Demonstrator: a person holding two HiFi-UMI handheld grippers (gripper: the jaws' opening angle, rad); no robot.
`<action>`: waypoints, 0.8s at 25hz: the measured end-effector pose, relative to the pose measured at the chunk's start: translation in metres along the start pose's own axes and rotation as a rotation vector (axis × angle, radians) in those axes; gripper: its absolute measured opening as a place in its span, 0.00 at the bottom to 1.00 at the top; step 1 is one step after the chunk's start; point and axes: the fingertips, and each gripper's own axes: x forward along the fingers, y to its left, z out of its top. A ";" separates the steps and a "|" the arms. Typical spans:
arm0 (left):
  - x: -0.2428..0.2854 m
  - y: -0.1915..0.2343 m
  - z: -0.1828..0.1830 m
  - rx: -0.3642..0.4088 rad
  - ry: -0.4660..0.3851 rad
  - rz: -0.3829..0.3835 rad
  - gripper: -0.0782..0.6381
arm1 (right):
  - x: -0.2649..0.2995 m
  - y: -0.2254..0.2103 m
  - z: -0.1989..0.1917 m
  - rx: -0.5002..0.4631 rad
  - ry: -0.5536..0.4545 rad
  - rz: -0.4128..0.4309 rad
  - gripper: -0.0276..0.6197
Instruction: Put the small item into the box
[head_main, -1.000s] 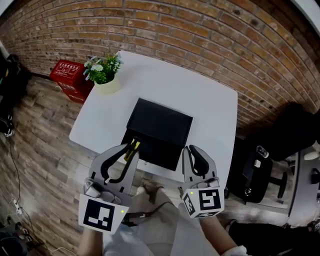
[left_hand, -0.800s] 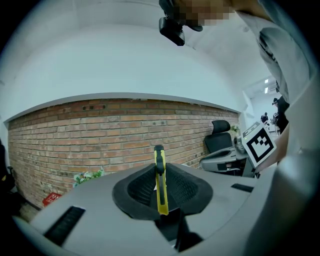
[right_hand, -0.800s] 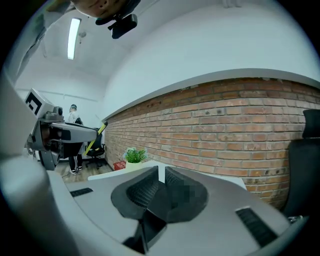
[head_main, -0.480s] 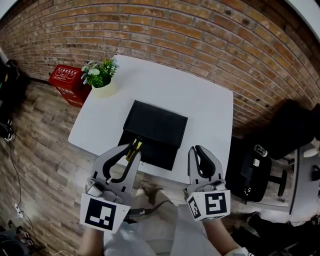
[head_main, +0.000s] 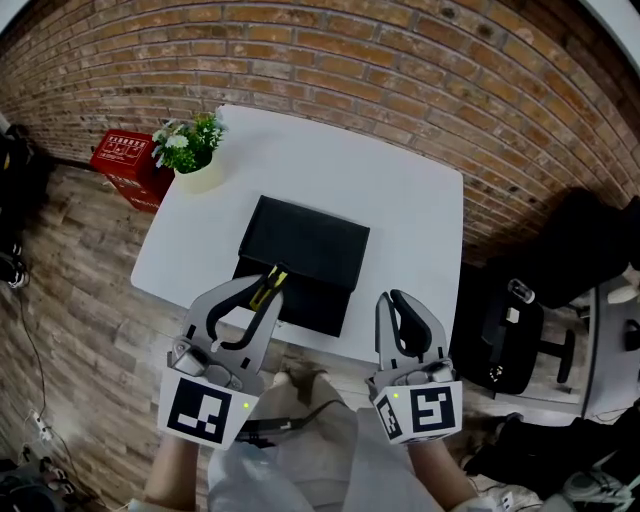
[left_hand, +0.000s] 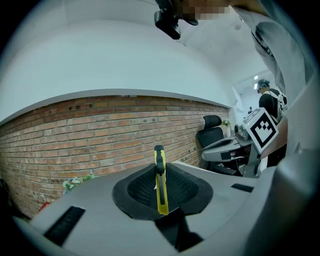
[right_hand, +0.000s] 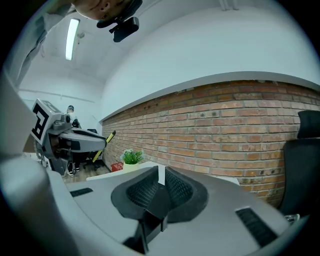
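A black box (head_main: 300, 252) lies closed near the front edge of the white table (head_main: 400, 200). My left gripper (head_main: 262, 294) is shut on a yellow utility knife (head_main: 267, 286), which it holds above the box's near left corner. In the left gripper view the yellow knife (left_hand: 160, 185) stands upright between the closed jaws. My right gripper (head_main: 399, 312) is shut with nothing in it, off the table's front edge to the right of the box. From the right gripper view the knife (right_hand: 103, 145) shows at the far left in the other gripper.
A potted plant (head_main: 190, 152) stands at the table's back left corner. A red crate (head_main: 125, 158) sits on the wooden floor to the left. A black office chair (head_main: 560, 280) and a dark bag (head_main: 505, 340) are to the right. A brick wall runs behind.
The left gripper with the knife has shifted slightly forward and up over the box's near edge. The right gripper moved a little right, then held still.
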 end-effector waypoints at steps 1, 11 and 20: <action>0.005 0.000 -0.003 0.002 0.004 -0.016 0.21 | -0.001 -0.001 -0.001 0.000 0.004 -0.005 0.14; 0.065 -0.039 -0.088 0.140 0.216 -0.336 0.21 | -0.010 -0.021 -0.030 0.033 0.061 -0.091 0.14; 0.093 -0.086 -0.179 0.293 0.474 -0.659 0.21 | -0.021 -0.037 -0.059 0.086 0.108 -0.160 0.14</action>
